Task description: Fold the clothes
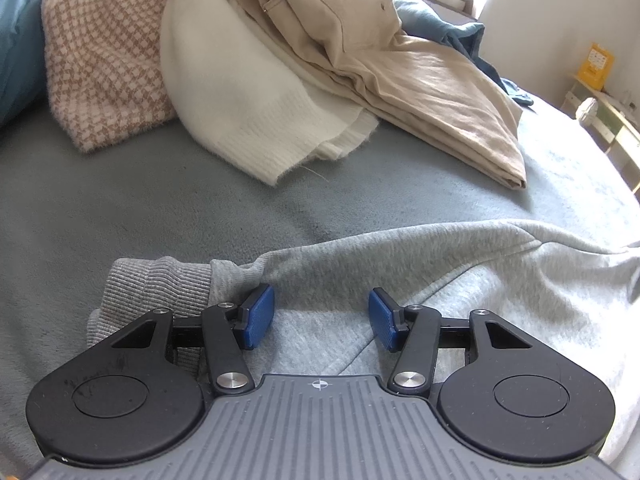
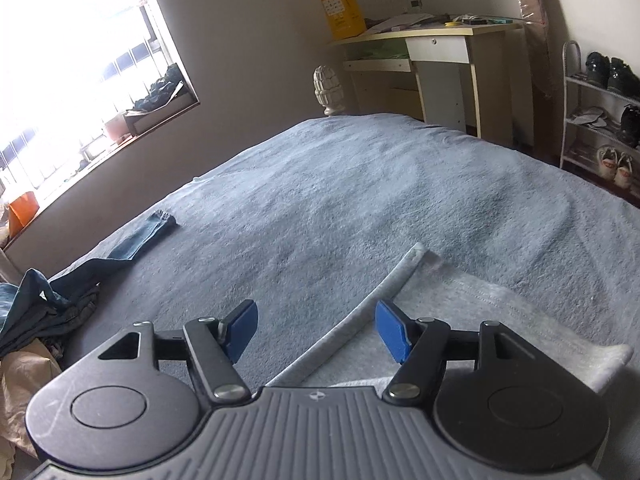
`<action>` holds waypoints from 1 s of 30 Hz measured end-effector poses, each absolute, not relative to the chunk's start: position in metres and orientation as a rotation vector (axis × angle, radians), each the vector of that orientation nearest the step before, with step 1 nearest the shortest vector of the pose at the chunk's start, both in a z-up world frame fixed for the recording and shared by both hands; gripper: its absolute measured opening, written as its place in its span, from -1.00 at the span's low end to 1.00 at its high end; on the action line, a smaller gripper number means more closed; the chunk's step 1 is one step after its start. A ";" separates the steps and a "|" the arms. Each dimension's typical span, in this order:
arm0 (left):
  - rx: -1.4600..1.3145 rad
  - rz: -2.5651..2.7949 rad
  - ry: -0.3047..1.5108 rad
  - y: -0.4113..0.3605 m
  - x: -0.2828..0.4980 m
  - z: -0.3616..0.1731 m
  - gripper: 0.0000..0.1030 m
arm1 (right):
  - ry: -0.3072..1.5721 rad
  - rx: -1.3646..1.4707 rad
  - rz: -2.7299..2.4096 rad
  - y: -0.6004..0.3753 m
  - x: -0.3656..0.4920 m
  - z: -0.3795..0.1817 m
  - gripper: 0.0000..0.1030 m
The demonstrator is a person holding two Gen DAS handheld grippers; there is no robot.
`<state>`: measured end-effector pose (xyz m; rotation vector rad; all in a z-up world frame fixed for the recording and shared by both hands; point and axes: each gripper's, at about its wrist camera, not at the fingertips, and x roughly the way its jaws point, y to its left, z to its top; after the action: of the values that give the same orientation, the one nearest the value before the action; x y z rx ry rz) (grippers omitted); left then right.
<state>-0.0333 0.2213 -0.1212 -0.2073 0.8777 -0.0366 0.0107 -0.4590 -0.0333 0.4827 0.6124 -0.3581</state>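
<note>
A: Grey sweatshirt [image 1: 400, 280] lies flat on the bed [image 1: 160, 208], under both grippers. Soft, light, floppy, will sag and crease

B: Fingers?

A: Left gripper [image 1: 321, 316] open over the sleeve by the ribbed cuff [image 1: 160, 284], nothing pinched. Right gripper [image 2: 316, 330] open over the hem band [image 2: 360, 328]

B: Grab at cuff and hem, thicker there
</note>
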 end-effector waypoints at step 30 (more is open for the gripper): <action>-0.246 -0.274 0.826 0.144 -0.029 -0.092 0.17 | 0.690 0.527 -0.339 -0.427 0.001 -0.049 0.33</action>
<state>-0.0292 0.1440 -0.0922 -0.2460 0.8259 -0.2744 0.0007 -0.4266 -0.0494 0.5273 0.6897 -0.3393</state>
